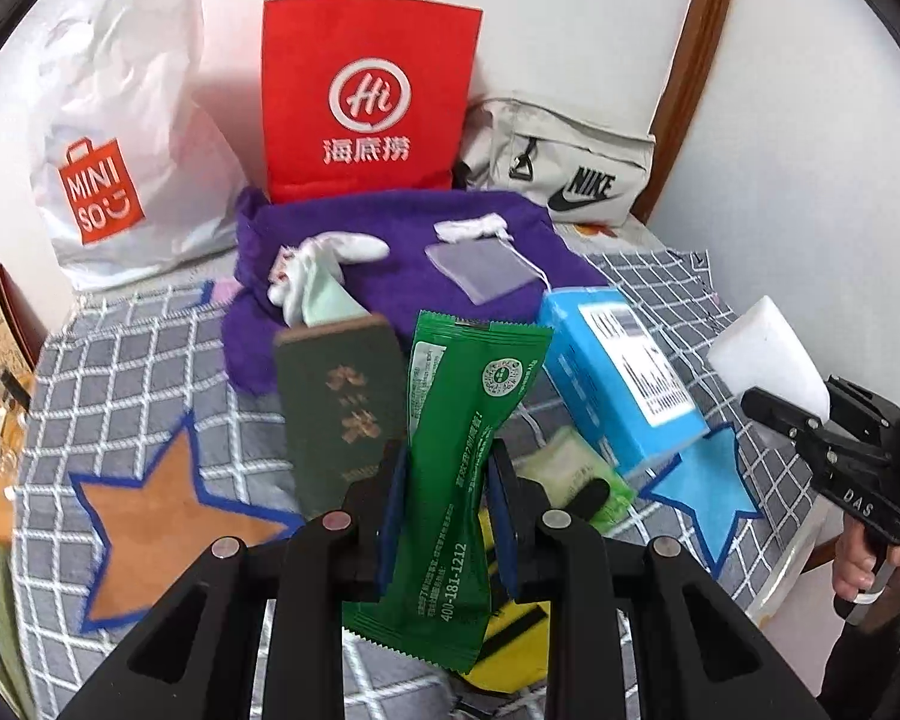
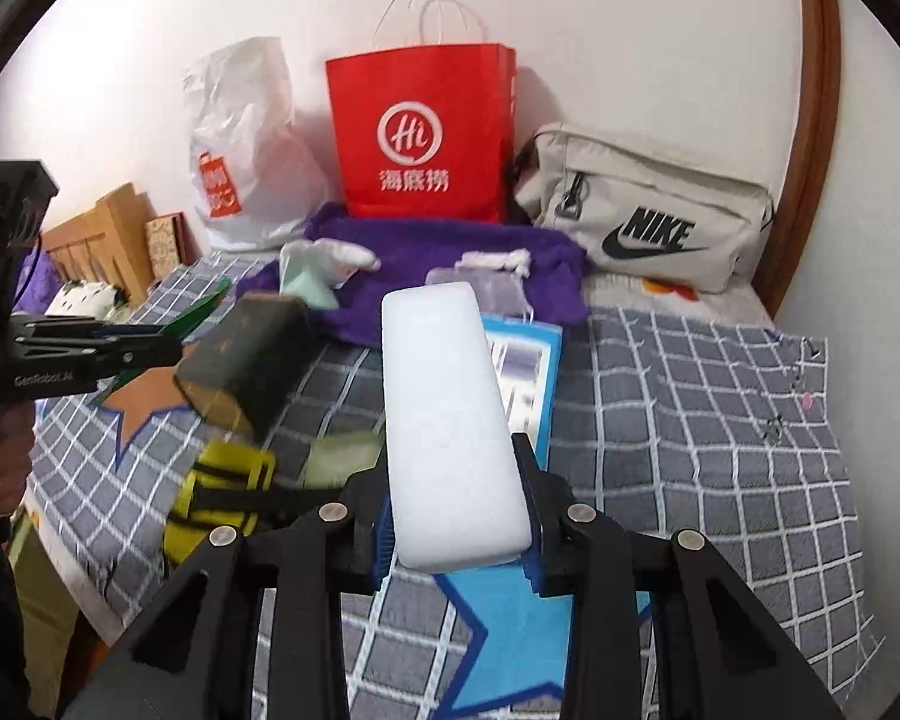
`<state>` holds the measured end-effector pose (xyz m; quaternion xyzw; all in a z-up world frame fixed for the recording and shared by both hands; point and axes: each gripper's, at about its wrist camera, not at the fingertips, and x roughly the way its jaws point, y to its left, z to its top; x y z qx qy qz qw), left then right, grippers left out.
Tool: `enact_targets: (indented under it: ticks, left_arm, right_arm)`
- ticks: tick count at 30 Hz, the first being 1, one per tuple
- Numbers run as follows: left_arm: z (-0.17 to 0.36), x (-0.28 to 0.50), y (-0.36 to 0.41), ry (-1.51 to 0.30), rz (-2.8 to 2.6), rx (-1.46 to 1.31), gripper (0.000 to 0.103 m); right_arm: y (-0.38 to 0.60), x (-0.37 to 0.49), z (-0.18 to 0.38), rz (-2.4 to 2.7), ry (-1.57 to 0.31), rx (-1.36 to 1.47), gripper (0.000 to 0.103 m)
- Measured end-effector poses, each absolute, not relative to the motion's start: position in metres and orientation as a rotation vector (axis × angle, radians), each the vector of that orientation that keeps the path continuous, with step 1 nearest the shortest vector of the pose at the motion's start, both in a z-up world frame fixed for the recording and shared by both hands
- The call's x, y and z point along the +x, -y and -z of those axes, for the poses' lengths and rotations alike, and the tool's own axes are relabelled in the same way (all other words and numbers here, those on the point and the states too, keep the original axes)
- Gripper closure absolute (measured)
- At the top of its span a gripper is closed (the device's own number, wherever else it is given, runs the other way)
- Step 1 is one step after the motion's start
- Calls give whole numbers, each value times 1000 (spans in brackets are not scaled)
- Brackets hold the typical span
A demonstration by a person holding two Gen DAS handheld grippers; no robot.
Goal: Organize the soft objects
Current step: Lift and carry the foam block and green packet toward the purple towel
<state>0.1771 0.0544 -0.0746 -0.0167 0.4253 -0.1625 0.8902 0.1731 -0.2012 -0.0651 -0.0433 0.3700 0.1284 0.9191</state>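
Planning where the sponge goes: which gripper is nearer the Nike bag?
Right. The right gripper, shut on the white sponge, sits on the Nike bag side of the bed; the left gripper, holding the green packet, is farther over.

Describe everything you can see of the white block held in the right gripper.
The white block is a long, flat slab with rounded corners and a matte, finely pitted surface that looks like foam or sponge; no print or label shows. The right gripper has its jaws shut on the slab's near end, blue pads pressing both long sides. It sticks forward and up, clear of the checked bedcover. Nothing else touches it. In the left wrist view it shows as a white wedge.
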Motion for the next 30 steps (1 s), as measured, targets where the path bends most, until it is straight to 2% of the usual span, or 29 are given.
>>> enact_targets:
  ticks: [16,30]
  left_arm:
    - [64,225,-109,-872,312,-96,78]
    - [74,269,-120,-881,226,-202,78]
  right_arm:
    - [186,229,59,-201,-799,46,70]
    - [182,299,58,-253,-833,3,70]
